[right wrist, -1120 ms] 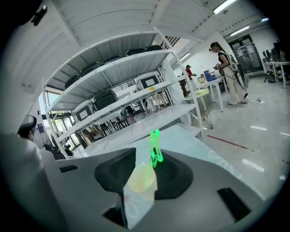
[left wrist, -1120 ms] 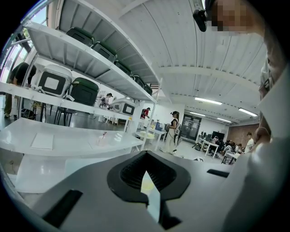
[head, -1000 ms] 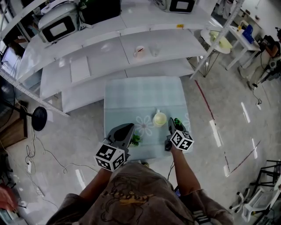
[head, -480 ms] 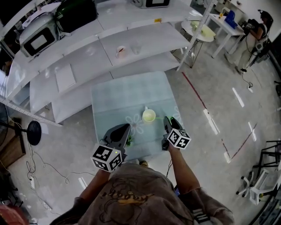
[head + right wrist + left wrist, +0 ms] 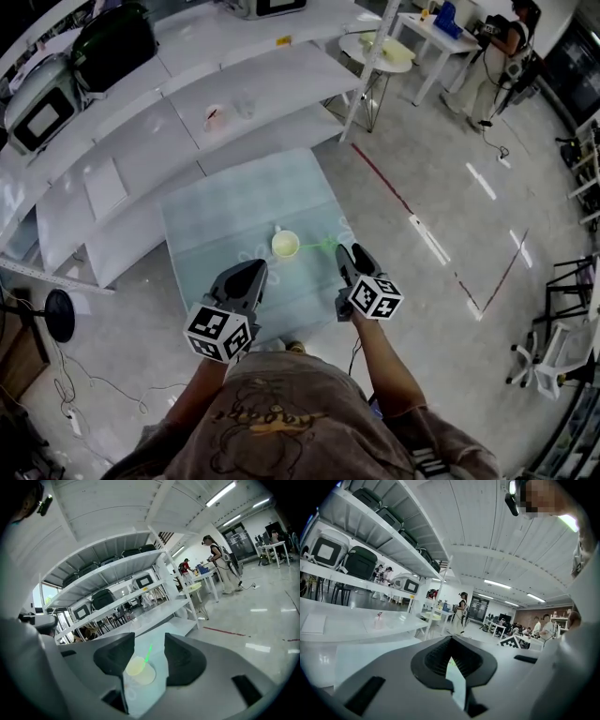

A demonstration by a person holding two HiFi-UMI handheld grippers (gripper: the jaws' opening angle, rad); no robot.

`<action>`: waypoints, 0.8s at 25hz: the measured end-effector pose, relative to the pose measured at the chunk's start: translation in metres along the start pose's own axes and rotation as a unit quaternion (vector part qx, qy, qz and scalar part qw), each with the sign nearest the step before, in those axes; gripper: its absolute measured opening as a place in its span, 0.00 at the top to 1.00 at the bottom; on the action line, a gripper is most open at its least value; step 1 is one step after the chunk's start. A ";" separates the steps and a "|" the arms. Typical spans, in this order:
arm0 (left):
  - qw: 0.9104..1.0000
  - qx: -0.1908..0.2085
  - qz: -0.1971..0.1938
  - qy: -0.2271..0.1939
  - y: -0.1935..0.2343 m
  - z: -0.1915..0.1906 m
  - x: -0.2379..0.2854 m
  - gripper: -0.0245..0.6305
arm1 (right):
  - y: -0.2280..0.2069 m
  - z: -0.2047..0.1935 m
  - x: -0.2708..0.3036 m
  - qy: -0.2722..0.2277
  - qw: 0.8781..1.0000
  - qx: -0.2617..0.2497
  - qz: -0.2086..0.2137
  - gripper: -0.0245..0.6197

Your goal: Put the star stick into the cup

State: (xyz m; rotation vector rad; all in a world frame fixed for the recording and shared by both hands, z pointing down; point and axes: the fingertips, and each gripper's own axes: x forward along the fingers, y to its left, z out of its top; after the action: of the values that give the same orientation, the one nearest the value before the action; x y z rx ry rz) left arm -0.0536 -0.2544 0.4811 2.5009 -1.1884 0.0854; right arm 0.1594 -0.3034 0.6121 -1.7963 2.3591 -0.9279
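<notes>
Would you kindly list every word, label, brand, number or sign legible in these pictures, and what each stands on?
No legible text anywhere.
Marker cube on the left gripper: square pattern, no letters.
Marker cube on the right gripper, jaws opening with nothing between them: square pattern, no letters.
Shirt print: too blurred to read.
Cup: no print visible.

blocking: cup (image 5: 285, 245), star stick (image 5: 319, 245) leaning right | open: table (image 5: 225, 211) left of cup
</notes>
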 end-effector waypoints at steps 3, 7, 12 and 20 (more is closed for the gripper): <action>1.000 0.004 -0.013 -0.003 -0.014 0.006 0.010 0.93 | 0.003 0.017 -0.020 -0.013 1.000 -0.005 0.005 0.66; 1.000 0.009 -0.030 -0.002 -0.029 0.007 0.022 0.93 | 0.008 0.037 -0.044 -0.028 0.999 -0.018 0.012 0.66; 0.999 0.016 -0.049 0.001 -0.049 0.009 0.030 0.93 | 0.025 0.060 -0.074 -0.038 0.998 -0.045 0.036 0.66; 0.997 0.022 -0.069 0.001 -0.066 0.008 0.037 0.93 | 0.041 0.075 -0.117 -0.044 0.994 -0.091 0.043 0.68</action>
State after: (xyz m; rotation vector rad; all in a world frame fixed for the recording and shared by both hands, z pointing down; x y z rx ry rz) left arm 0.0193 -0.2461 0.4618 2.6117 -1.0203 0.0783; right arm 0.1899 -0.2258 0.4937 -1.7369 2.5144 -0.6293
